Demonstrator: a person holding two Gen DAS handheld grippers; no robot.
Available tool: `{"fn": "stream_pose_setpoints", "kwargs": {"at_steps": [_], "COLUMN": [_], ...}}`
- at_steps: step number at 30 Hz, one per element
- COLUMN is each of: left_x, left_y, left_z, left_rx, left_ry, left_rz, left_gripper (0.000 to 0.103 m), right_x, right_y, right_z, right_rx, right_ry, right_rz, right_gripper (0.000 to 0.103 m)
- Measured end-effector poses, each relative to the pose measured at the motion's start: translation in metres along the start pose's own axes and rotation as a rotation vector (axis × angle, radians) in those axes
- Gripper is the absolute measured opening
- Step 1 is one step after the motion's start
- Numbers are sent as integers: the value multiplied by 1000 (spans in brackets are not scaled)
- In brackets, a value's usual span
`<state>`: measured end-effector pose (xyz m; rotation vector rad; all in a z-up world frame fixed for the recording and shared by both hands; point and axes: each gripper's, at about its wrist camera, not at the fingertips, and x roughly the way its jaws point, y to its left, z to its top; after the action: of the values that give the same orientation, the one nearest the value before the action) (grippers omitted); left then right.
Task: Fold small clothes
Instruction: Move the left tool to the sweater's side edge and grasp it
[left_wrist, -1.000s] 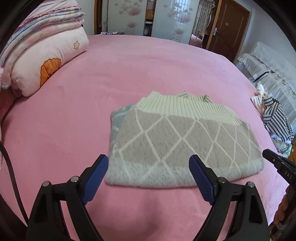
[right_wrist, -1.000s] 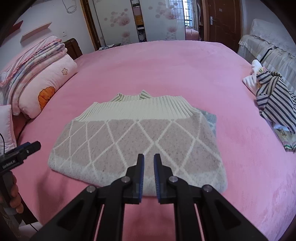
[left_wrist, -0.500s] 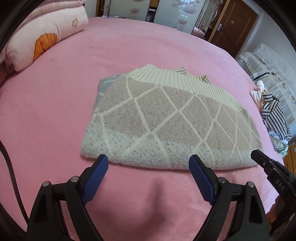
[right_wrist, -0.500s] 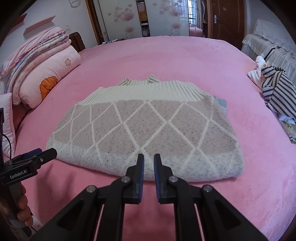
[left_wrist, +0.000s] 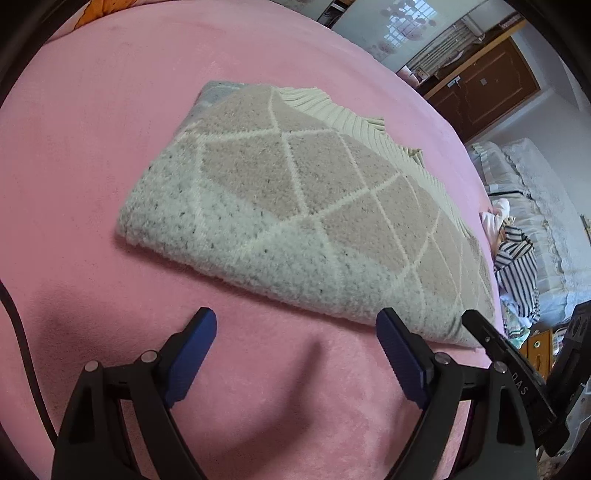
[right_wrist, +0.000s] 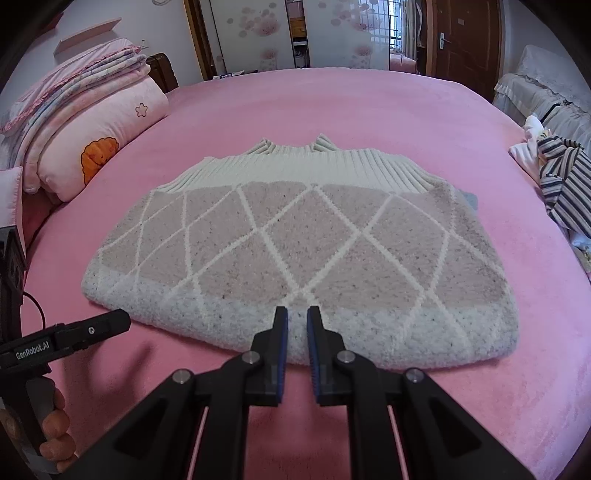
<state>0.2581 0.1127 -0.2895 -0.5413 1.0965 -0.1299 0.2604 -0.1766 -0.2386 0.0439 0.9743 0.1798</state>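
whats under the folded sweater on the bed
The folded sweater lies on the pink blanket. A pale blue layer peeks out at its far right corner; the rest underneath is covered.

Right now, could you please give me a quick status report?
Left tool open, right tool shut, both empty. Folded sweater flat on bed. Nothing in the way.

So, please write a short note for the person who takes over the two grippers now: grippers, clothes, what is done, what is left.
Left gripper: open wide, empty, just short of the sweater's near edge.
Right gripper: nearly shut, empty, tips at the near edge.
Sweater: flat on the pink bed, already folded over once, ribbed hem on the far side.
Striped clothes: in a loose pile at the bed's right edge.
Left: probably one more fold, then the pile.
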Motion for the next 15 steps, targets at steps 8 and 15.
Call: {"fn": "stream_pose_setpoints", "kwargs": {"at_steps": [8,15], "left_x": [18,37], "left_y": [14,13], "left_z": [9,18], "left_rx": [-91,-96], "left_ry": [-39,-75], "left_rz": [-93,-139], "left_gripper": [87,88], "right_x": [5,10], "right_y": [0,13], "right_z": [0,7], "right_rx": [5,-26], "right_ry": [-13,-56], "right_rz": [-4,43], "right_gripper": [10,10]}}
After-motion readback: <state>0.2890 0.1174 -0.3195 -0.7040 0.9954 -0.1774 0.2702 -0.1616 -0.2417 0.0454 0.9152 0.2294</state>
